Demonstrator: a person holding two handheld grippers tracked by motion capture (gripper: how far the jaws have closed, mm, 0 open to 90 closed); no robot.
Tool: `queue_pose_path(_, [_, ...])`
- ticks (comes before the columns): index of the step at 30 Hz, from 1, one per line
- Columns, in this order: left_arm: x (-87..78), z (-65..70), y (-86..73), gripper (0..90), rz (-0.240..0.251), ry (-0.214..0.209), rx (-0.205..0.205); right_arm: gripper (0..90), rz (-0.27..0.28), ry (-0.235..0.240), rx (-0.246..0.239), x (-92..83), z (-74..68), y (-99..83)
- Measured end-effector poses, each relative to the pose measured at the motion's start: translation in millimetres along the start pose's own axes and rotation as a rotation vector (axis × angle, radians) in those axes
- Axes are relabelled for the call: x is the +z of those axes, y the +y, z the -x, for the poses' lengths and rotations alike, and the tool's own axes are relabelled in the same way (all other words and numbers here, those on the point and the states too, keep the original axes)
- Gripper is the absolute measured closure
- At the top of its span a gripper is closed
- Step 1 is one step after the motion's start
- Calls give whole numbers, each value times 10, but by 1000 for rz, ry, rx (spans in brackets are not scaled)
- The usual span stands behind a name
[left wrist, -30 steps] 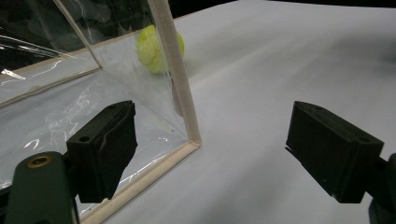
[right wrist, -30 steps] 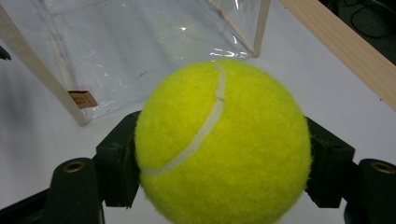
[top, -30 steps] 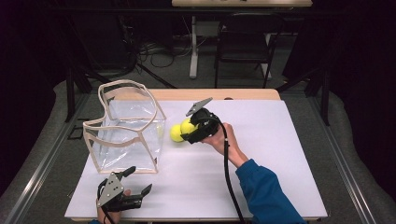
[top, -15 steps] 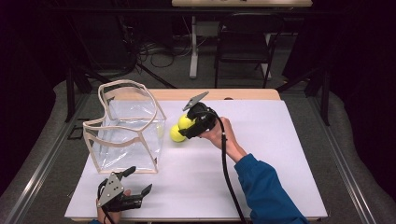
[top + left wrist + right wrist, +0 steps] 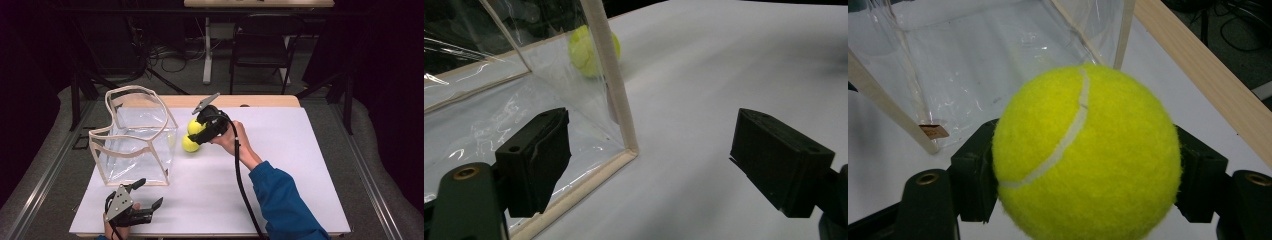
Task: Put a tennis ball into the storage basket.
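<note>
My right gripper [image 5: 201,131] is shut on a yellow tennis ball [image 5: 194,126], held just above the white table beside the clear bag [image 5: 134,146] with beige trim. In the right gripper view the ball [image 5: 1083,150] sits squeezed between both jaws of the gripper [image 5: 1088,172], with the bag [image 5: 973,65] right behind it. A second tennis ball [image 5: 188,144] lies on the table below the held one, next to the bag's right wall; the left gripper view shows this ball [image 5: 589,47] past the bag's corner edge [image 5: 611,85]. My left gripper [image 5: 150,193] rests open near the front edge, nothing between its jaws [image 5: 656,155].
The white table top [image 5: 295,170] spreads to the right of the hand in a blue sleeve [image 5: 282,200]. A wooden strip [image 5: 260,101] runs along the far edge. Chairs and cables stand on the floor beyond.
My right gripper has lifted slightly and shifted toward the bag with the ball in it. The second ball and the left gripper have stayed put.
</note>
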State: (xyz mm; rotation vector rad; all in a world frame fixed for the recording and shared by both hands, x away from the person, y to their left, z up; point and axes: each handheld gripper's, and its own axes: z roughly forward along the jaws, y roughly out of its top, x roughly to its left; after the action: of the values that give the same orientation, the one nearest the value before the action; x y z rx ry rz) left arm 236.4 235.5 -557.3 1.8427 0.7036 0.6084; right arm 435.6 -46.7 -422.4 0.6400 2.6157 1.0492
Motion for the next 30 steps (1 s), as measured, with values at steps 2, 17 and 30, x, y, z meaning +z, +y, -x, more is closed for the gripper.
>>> queue_pose_path(2, [-1, 0, -1, 159, 2, 0, -1, 265, 2, 1, 1, -5, 8, 23])
queue_pose_path(17, [-5, -2, 0, 159, 6, 0, -3, 266, 24, -8, -7, -81, 25, 190])
queue_pose_path(30, [-7, -2, 0, 159, 6, 1, -1, 266, 40, -19, -21, -138, 3, 292])
